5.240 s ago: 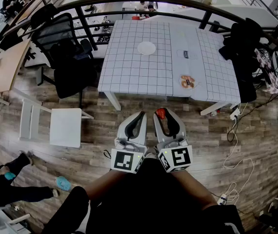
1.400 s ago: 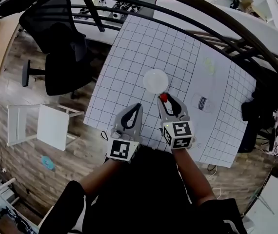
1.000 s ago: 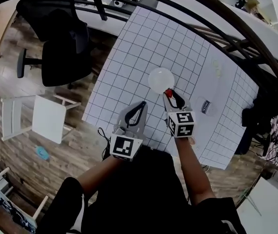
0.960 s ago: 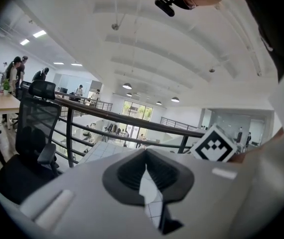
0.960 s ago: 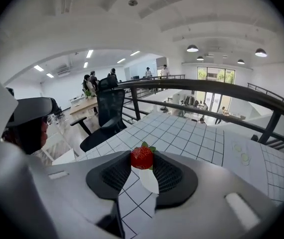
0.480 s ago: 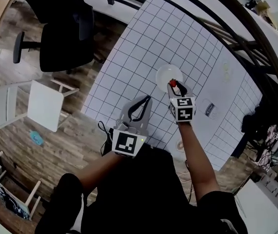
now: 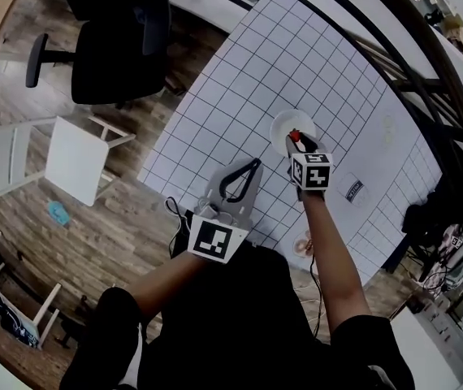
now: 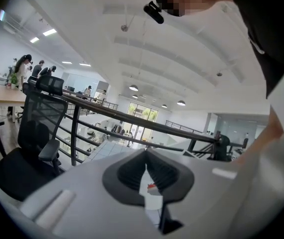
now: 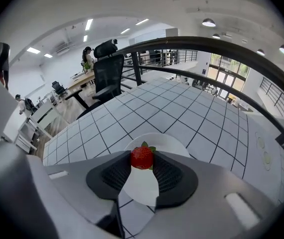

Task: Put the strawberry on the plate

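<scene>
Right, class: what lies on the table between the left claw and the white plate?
Nothing. In the head view, only bare gridded tablecloth runs from the left claw to the plate.

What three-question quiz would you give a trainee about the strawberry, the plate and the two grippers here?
1. True or false: the left gripper holds the strawberry.
2. What shows just beyond the jaws of the right gripper? A. a bowl B. the white plate C. a cup
3. Fill in: the left gripper's jaws are ____ (open or shut).
Key: 1 false, the right gripper's jaws clamp the strawberry. 2 B. 3 shut, with nothing between them.
</scene>
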Demonstrator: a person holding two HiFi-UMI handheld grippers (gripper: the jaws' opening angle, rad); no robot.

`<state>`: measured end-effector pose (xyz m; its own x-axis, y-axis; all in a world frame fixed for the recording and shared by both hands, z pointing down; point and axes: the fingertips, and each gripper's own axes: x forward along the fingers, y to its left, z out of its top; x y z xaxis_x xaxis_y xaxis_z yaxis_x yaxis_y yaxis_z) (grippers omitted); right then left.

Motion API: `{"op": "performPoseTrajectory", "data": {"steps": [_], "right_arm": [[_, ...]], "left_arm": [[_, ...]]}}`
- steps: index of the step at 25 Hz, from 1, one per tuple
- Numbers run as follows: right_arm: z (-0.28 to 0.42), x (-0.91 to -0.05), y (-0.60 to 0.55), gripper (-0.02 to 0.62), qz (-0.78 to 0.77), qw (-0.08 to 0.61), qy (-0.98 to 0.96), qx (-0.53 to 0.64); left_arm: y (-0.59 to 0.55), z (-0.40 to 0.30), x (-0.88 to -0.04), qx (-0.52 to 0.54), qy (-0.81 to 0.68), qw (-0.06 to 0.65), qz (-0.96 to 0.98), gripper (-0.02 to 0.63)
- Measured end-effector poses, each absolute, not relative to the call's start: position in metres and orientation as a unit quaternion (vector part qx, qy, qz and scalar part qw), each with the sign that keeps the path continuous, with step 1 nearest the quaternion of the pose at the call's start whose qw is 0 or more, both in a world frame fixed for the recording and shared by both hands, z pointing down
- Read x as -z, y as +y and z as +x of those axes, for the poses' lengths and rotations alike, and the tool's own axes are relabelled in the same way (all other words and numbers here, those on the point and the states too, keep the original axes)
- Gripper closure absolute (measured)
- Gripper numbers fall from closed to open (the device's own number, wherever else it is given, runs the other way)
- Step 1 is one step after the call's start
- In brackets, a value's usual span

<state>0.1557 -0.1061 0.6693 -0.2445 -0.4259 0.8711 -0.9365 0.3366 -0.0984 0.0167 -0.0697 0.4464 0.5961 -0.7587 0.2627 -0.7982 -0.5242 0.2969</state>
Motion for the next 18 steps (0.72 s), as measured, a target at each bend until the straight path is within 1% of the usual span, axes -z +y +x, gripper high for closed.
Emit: {"op": "performPoseTrajectory", "data": {"steps": [9, 18], "right_arm": [[0.164, -0.706, -0.109, 0.462, 0.464, 0.419, -0.697, -0.350], [0.166, -0.725, -0.111, 0.460, 0.471, 0.425, -0.678, -0.371]], "left_arm": [[-0.071, 0.005, -0.465, -0.054, -0.459, 0.221, 0.859, 0.598], [-0.078, -0.013, -0.479, -0.061, -0.484, 0.235, 0.841, 0.598]]}}
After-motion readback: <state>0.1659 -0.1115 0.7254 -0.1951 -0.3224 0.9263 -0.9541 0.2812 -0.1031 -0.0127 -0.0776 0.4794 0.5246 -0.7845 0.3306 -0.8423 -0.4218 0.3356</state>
